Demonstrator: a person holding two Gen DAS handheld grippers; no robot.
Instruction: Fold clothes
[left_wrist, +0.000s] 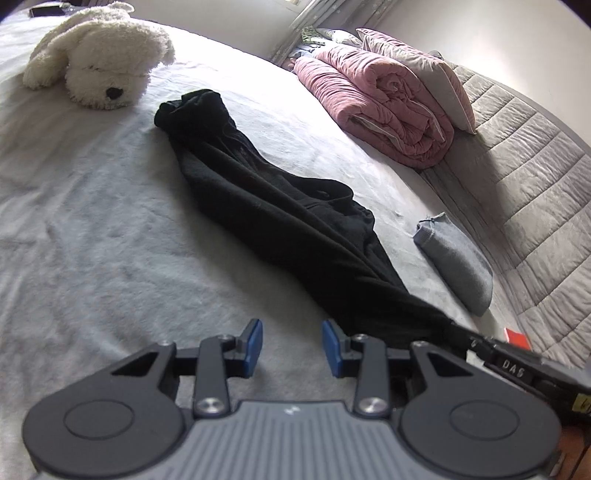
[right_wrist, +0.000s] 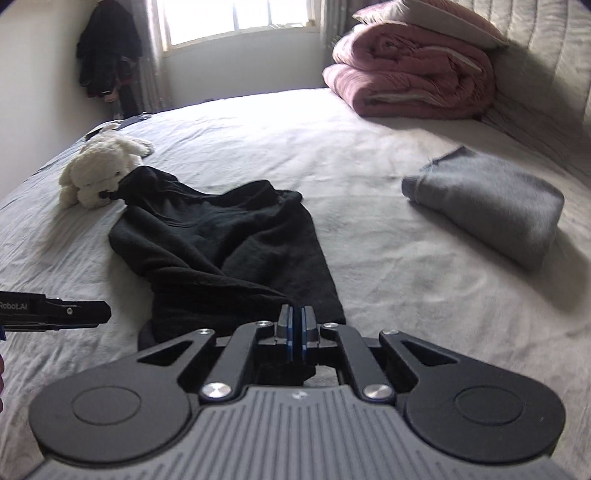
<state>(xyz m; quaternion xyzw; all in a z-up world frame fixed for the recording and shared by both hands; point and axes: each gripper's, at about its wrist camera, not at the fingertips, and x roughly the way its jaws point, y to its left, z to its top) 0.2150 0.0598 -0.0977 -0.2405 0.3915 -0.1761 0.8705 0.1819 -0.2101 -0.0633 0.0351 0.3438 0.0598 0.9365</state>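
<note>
The black garment (left_wrist: 266, 206) is stretched long across the white bedsheet (left_wrist: 92, 221), its near end pinched by the right gripper (right_wrist: 297, 325). The left gripper (left_wrist: 291, 347) is held wide apart, nothing gripped, just beside the cloth.

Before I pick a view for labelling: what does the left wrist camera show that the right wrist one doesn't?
Left wrist only: the left gripper open over the white bedsheet, with a red object at the bed's edge. Right wrist only: the window, dark clothes hanging beside it, and the right gripper shut on the black garment. Both: that garment, plush dog, pink quilt, folded grey cloth.
</note>
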